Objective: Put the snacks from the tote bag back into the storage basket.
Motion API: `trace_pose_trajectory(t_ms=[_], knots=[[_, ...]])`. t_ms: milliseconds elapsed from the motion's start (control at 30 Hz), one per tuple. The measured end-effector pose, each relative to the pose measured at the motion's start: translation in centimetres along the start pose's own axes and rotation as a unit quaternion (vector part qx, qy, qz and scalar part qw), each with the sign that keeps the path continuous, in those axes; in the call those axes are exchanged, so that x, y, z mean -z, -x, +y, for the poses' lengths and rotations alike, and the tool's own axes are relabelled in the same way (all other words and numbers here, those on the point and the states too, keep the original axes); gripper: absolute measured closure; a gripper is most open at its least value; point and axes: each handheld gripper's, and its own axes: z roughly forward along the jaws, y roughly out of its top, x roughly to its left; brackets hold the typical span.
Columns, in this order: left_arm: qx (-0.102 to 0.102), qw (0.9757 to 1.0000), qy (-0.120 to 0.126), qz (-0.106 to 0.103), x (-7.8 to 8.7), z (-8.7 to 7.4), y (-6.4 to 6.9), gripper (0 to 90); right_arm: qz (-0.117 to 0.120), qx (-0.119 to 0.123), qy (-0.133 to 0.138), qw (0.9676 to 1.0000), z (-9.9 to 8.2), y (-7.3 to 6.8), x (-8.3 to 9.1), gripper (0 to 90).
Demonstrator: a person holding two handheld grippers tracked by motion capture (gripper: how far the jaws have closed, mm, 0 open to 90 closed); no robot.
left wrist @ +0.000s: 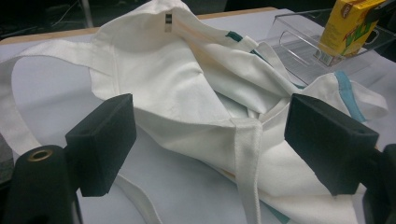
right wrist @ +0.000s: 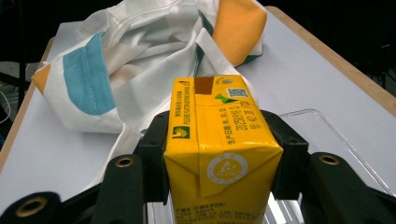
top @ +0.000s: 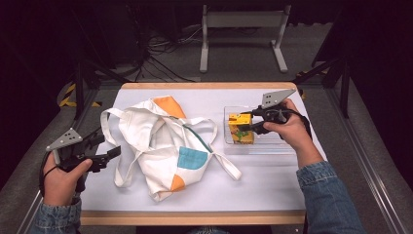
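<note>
A yellow drink carton (top: 240, 127) (right wrist: 219, 149) stands upright in a clear plastic tray (top: 263, 146) at the table's right. My right gripper (top: 245, 123) (right wrist: 219, 154) is shut on the carton, one jaw on each side of it. A white tote bag (top: 163, 144) (left wrist: 187, 84) (right wrist: 140, 60) with orange and blue patches lies crumpled in the middle of the table, its straps spread out. My left gripper (top: 114, 153) (left wrist: 210, 140) hovers at the bag's left edge, jaws wide open, facing the bag's mouth and a strap. The carton (left wrist: 350, 25) and tray (left wrist: 303, 51) show far off in the left gripper view.
The white table top (top: 272, 180) has wooden edges at front and back. Behind the table stand a white frame (top: 241, 29) and loose cables on a grey floor. Dark stands flank both sides of the table.
</note>
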Motion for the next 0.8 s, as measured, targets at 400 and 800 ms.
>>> trace_pose_trajectory(t_ms=[400, 800], knots=[[0.000, 1.0000, -0.001, 0.000, -0.1, 0.0, 0.0, 17.5, 0.015, 0.001, -0.020, 0.9997, -0.2, 0.0, -0.8, 50.5], [0.004, 1.0000, -0.001, -0.001, -0.2, 0.0, 0.0, 17.5, 0.035, 0.002, -0.044, 0.9984, -0.5, -0.1, -1.6, 50.2]])
